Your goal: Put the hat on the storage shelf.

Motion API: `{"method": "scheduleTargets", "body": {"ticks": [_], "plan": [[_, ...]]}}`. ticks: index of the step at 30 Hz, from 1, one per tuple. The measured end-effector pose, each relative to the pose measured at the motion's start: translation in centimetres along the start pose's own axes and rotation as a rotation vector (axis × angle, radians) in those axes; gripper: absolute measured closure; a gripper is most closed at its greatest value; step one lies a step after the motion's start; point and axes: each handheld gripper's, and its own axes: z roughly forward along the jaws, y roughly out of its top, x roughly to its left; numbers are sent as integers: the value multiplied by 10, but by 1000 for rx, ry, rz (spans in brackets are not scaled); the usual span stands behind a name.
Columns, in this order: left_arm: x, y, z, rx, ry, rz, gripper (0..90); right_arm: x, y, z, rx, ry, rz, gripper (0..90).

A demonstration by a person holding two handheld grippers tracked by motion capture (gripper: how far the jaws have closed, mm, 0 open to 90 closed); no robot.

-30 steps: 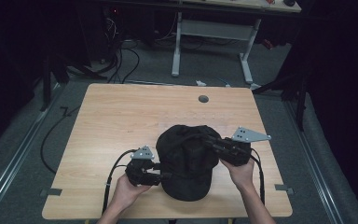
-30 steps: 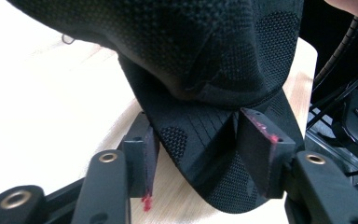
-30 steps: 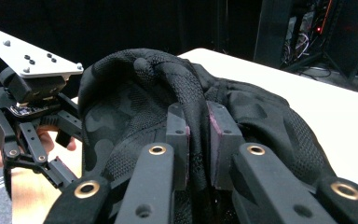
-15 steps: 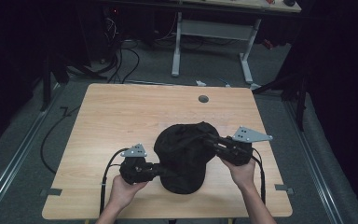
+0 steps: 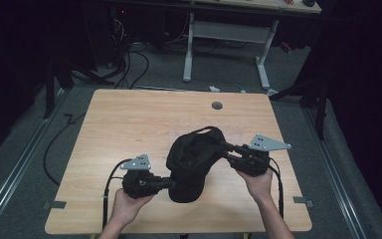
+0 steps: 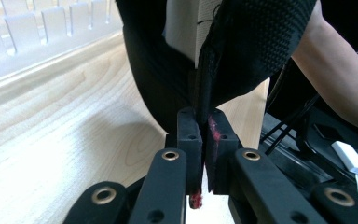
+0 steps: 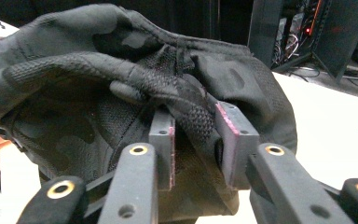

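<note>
Left tool (image 6: 204, 135) jaws pinched tight on black cap (image 6: 256, 46) edge, fabric rising straight above the pads. Wood counter (image 6: 51, 135) spreads left of tool; person's forearm (image 6: 340, 79) upper right beyond it.

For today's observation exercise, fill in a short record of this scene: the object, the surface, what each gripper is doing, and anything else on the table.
object: black cap, mesh and fabric, bunched up and lifted between the two grippers
surface: wooden table
left gripper: jaws shut on the cap's edge
right gripper: jaws closed on a fold of the cap's mesh
hands: one hand on each gripper, coming in from the near edge
other: round hole near the table's far edge
</note>
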Motion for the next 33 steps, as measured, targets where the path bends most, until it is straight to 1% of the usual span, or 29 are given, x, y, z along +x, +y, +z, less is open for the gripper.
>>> {"method": "scheduleTargets", "body": {"ticks": [4, 8, 10, 12, 14, 17, 20, 22, 26, 30, 33], "plan": [[-3, 1, -2, -14, 10, 25, 864, -4, -3, 0, 12, 4, 36, 549], [-3, 1, -4, -26, 19, 38, 864, -8, -7, -2, 12, -5, 55, 445], [-3, 2, -5, -41, 26, 34, 864, -11, -10, -5, 21, -15, 67, 413], [-2, 4, -8, -57, 28, 35, 864, -13, -15, -7, 29, -25, 78, 400], [-3, 6, -10, -78, 32, 36, 864, -17, -22, -9, 50, -41, 93, 396], [-3, 10, -12, -104, 39, 38, 864, -21, -38, -9, 106, -94, 101, 394], [-2, 14, -13, -121, 53, 38, 864, -25, -57, -7, 177, -145, 120, 396], [-2, 16, -13, -126, 64, 43, 864, -27, -70, -4, 235, -189, 135, 399], [-2, 18, -14, -142, 74, 46, 864, -31, -92, 2, 339, -296, 117, 395], [-2, 21, -15, -158, 87, 47, 864, -37, -111, 5, 394, -372, 125, 384], [-2, 26, -15, -170, 98, 55, 864, -41, -122, 6, 424, -419, 135, 372]]}}
